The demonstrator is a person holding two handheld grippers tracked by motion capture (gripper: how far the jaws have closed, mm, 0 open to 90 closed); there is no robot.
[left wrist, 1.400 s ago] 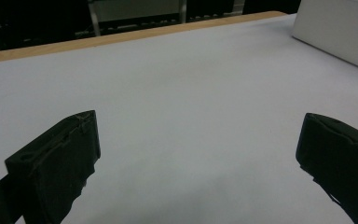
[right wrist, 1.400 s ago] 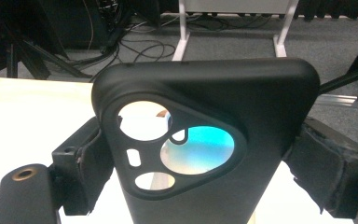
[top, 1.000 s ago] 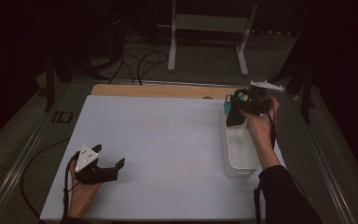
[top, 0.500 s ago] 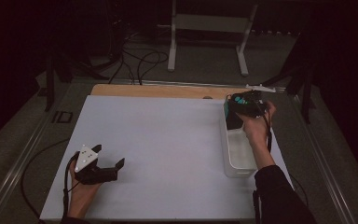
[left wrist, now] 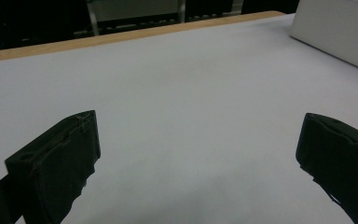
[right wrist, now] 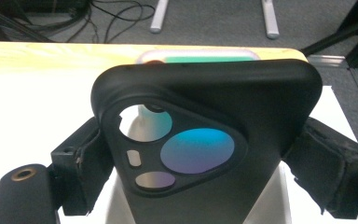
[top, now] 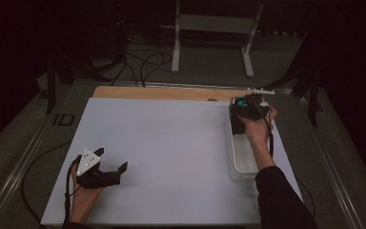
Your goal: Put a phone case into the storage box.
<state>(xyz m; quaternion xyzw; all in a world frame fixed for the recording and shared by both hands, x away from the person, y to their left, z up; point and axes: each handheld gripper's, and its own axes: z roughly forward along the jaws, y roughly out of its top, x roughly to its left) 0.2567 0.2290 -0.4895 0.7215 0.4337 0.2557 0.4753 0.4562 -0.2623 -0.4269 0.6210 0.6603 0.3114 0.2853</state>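
Observation:
A black phone case (right wrist: 223,140) with a three-cornered camera cut-out stands upright, and my right gripper (right wrist: 205,161) is shut on its two sides. A pale, green-tinted edge (right wrist: 200,58) shows just above the case's top; I cannot tell what it belongs to. In the high view my right gripper (top: 249,109) holds the case over the far end of a clear plastic bin (top: 242,164) at the table's right. At the near left of the white table (top: 171,143), my left gripper (top: 111,160) rests open with nothing between its fingers (left wrist: 60,158).
A wooden strip (top: 162,92) runs along the table's far edge. The bin's pale wall (left wrist: 340,32) shows at the upper right of the left gripper view. Beyond the table stand a metal frame (top: 209,28) and floor cables (top: 143,57).
My right hand has turned slightly and edged a little toward the near side with the case still held. The left gripper has stayed put.

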